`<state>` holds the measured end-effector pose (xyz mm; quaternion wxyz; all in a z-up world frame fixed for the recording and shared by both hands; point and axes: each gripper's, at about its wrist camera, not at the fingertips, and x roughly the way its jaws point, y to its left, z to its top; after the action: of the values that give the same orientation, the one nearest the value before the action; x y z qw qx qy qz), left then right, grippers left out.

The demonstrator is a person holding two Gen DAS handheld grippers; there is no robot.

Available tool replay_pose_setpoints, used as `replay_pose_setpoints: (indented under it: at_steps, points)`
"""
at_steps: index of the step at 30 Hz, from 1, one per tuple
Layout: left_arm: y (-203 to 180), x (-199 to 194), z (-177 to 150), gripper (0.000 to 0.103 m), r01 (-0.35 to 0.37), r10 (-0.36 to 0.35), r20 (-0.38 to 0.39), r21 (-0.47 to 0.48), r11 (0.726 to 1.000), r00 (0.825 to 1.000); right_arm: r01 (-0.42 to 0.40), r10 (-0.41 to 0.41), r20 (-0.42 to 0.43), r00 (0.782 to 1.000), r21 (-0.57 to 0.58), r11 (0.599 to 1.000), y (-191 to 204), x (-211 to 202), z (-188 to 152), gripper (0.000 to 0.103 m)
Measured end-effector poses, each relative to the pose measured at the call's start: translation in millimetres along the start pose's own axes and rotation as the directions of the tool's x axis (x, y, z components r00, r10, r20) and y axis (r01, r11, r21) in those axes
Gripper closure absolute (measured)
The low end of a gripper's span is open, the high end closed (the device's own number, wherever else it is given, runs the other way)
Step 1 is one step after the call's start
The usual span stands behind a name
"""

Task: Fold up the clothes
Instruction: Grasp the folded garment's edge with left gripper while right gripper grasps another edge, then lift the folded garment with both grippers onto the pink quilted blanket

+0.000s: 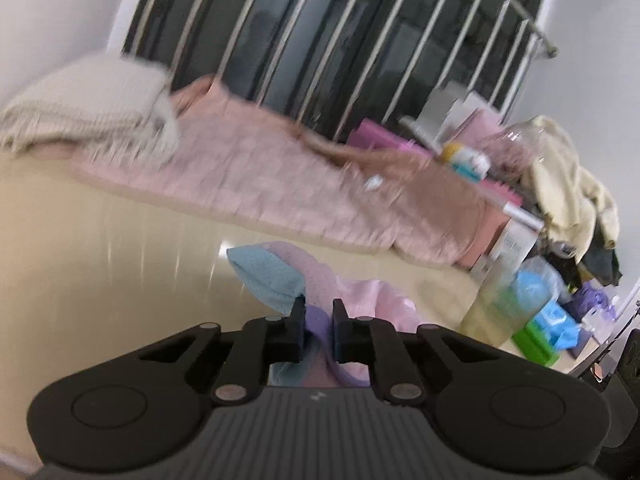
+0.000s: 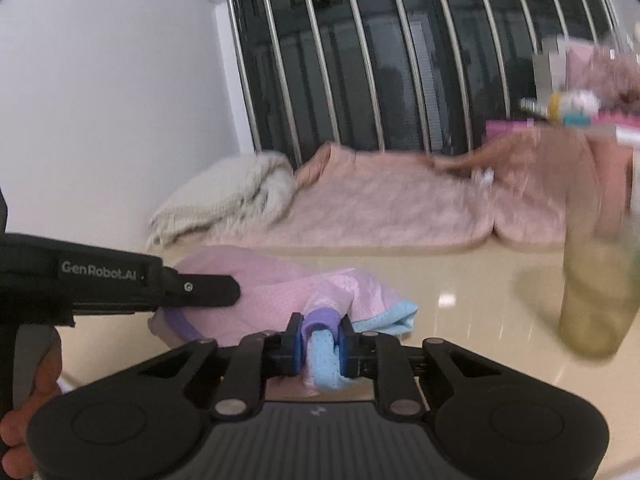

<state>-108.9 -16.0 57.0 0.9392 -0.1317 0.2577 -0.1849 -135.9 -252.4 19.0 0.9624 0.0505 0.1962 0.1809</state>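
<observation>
A small pink garment (image 2: 280,284) with blue and purple trim lies bunched on the cream table (image 2: 460,280). My right gripper (image 2: 320,336) is shut on a roll of its blue and purple edge. My left gripper (image 1: 319,330) is shut on the purple edge of the same garment (image 1: 352,292), with a blue corner (image 1: 264,276) sticking out to the left. In the right wrist view the left gripper's finger (image 2: 208,290) comes in from the left and lies over the pink cloth. A hand (image 2: 36,392) holds that gripper's handle.
A pink blanket (image 1: 280,168) and a cream knitted throw (image 1: 80,112) lie along the table's far side under a barred window. A yellowish plastic bottle (image 2: 596,292) stands at the right. Piled clothes (image 1: 568,192), boxes and packets crowd the right end.
</observation>
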Motion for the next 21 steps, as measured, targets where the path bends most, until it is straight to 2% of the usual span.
replay_pose_setpoints:
  at_steps: [4,8,11,16,21]
  points:
    - [-12,8,36,0.092,0.04,-0.043,0.061,0.041,0.998,0.997,0.035,-0.031,0.074,0.997,-0.057,0.998,-2,2,34,0.088]
    - [-17,34,83,0.092,0.068,-0.072,0.093,0.047,0.997,0.993,0.075,-0.061,0.132,0.989,-0.108,0.991,-7,22,78,0.088]
    - [-24,60,117,0.092,0.045,-0.053,0.103,0.079,0.996,0.993,0.093,-0.078,0.15,0.986,-0.098,0.991,-19,55,111,0.088]
    - [-17,119,166,0.092,0.006,-0.011,0.098,0.052,0.999,0.995,0.118,-0.106,0.172,0.979,-0.065,0.991,-42,115,163,0.088]
    - [-2,179,194,0.092,-0.013,0.001,0.122,0.1,0.995,0.993,0.119,-0.113,0.186,0.976,-0.02,0.993,-63,175,185,0.088]
